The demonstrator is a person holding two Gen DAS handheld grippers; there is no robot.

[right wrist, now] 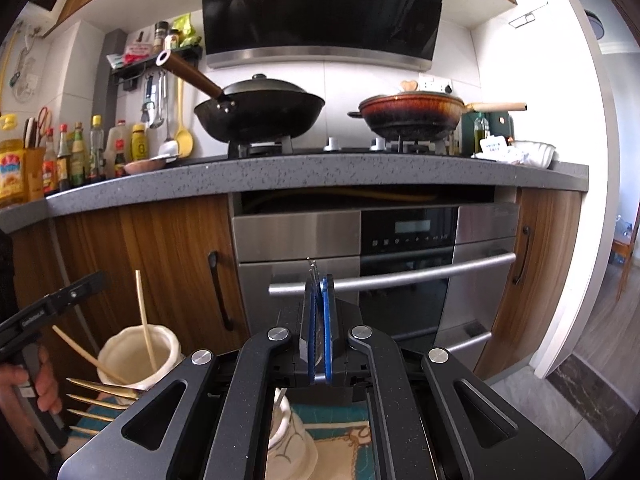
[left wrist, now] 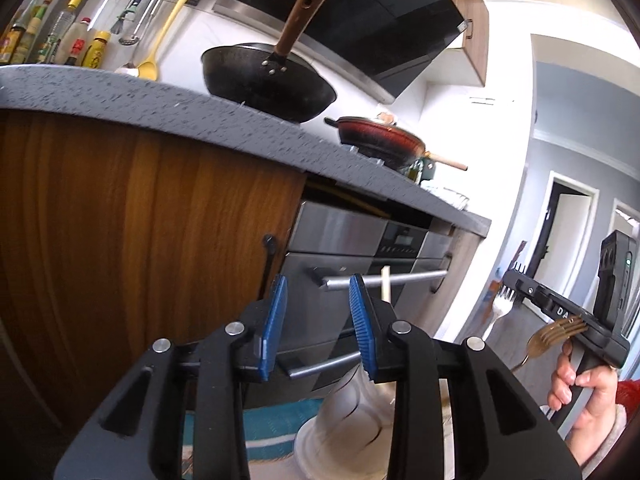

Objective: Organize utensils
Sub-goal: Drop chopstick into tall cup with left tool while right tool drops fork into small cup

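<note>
Two grippers are in your hands, facing a kitchen counter with a stainless steel oven [right wrist: 400,272] below it. Your left gripper [left wrist: 318,320] has its blue-padded jaws spread apart, and nothing sits between the pads; through the gap you see only the oven's bar handle [left wrist: 384,278]. Just below and ahead of it stands a cream ceramic utensil holder [right wrist: 138,356], with two pale wooden chopsticks [right wrist: 145,320] leaning inside it. In the left wrist view one chopstick tip rises just behind the right-hand blue pad [left wrist: 362,320], apart from it.

Your right gripper [right wrist: 318,320] has its jaws pressed together on a silver metal fork [left wrist: 498,306], whose tines poke out beyond the fingertips against the oven door. Beside that gripper, in the left wrist view, a gold-coloured fork [left wrist: 550,334] shows with its tines touching the black body of the tool; whether it is held you cannot tell. Gold tines [right wrist: 100,396] also lie low at the left of the right wrist view, near the holder.

Under the holder lies a teal patterned mat [right wrist: 340,420]. On the grey speckled countertop [right wrist: 320,172] sit a black wok with a brown wooden handle [right wrist: 260,114] and a red-brown pan [right wrist: 412,112].
</note>
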